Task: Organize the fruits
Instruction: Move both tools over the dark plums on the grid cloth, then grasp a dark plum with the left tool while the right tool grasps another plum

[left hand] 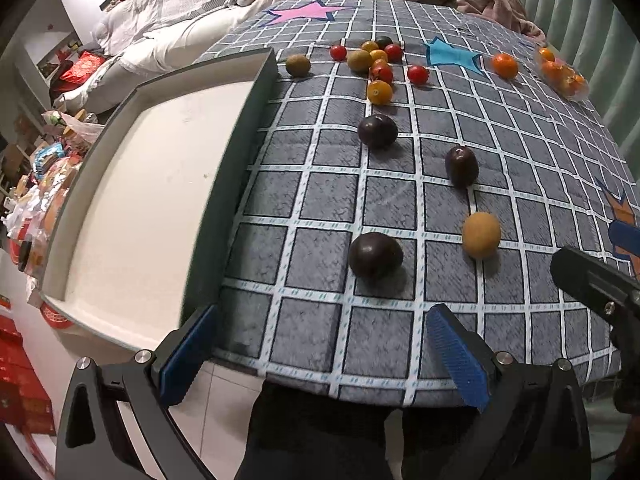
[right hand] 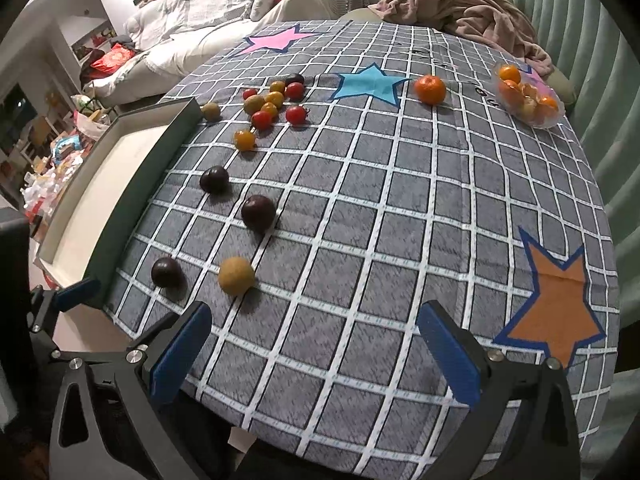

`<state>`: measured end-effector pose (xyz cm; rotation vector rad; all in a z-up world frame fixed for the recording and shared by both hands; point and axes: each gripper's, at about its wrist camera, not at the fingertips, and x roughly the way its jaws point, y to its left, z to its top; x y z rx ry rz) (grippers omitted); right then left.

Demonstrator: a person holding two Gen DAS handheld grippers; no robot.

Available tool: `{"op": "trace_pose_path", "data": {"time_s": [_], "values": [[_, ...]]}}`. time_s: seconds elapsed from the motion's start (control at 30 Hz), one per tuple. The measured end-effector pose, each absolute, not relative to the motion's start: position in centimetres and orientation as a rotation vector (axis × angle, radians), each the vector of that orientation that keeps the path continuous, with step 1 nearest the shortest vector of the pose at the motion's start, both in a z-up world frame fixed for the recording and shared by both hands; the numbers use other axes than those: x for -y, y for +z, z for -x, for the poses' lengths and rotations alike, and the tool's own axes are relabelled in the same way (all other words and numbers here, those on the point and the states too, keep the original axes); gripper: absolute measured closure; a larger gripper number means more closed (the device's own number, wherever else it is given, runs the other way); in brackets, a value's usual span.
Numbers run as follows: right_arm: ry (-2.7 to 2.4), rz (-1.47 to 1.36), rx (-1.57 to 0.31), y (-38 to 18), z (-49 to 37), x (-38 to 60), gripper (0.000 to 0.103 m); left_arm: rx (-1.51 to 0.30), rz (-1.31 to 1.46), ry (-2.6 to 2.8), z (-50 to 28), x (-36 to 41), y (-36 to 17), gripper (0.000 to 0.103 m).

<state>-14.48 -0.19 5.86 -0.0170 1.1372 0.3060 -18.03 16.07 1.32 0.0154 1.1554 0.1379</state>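
Note:
Fruits lie loose on a grey checked tablecloth (left hand: 320,184). Three dark plums (left hand: 375,255) (right hand: 166,271) and a tan round fruit (left hand: 481,234) (right hand: 236,275) lie nearest. A cluster of red and yellow cherry tomatoes (left hand: 376,65) (right hand: 272,104) sits farther back, with a mandarin (left hand: 505,65) (right hand: 429,89) to the right. An empty white tray (left hand: 132,200) (right hand: 120,168) with a dark rim stands at the left. My left gripper (left hand: 324,356) is open and empty at the table's near edge. My right gripper (right hand: 316,354) is open and empty, right of the left one.
A clear bag of mandarins (right hand: 530,98) lies at the far right. Coloured stars mark the cloth: pink (right hand: 278,39), blue (right hand: 370,82), orange (right hand: 554,312). A pink blanket (right hand: 460,4) and a sofa lie behind the table. Clutter fills the floor at the left.

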Motion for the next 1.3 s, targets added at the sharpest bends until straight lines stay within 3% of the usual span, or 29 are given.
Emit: {"op": "trace_pose_path", "data": {"time_s": [0.83,1.0,1.07,1.2,1.27,1.3], "values": [[0.381,0.114,-1.115,4.1,10.0,-3.9,0.001,-1.089,0.052,0.095,15.2,-15.8,0.0,0.000],[0.409,0.149,-1.122,3.2,9.3,-5.3,0.013,-1.074,0.037,0.077,14.9,-15.7,-0.1,0.000],[0.418,0.152,-1.132,2.8,9.2,-5.7,0.026,-1.081,0.036,0.071,14.8,-15.7,0.0,0.000],[0.408,0.214,-1.124,2.4,9.4,-6.5,0.041,-1.095,0.019,0.058,15.0,-15.8,0.1,0.000],[0.420,0.227,-1.110,2.5,9.6,-6.5,0.062,-1.076,-0.013,0.054,15.6,-15.7,0.2,0.000],[0.433,0.220,-1.110,2.5,9.6,-6.4,0.066,-1.068,-0.022,0.051,15.7,-15.7,0.3,0.000]]}}
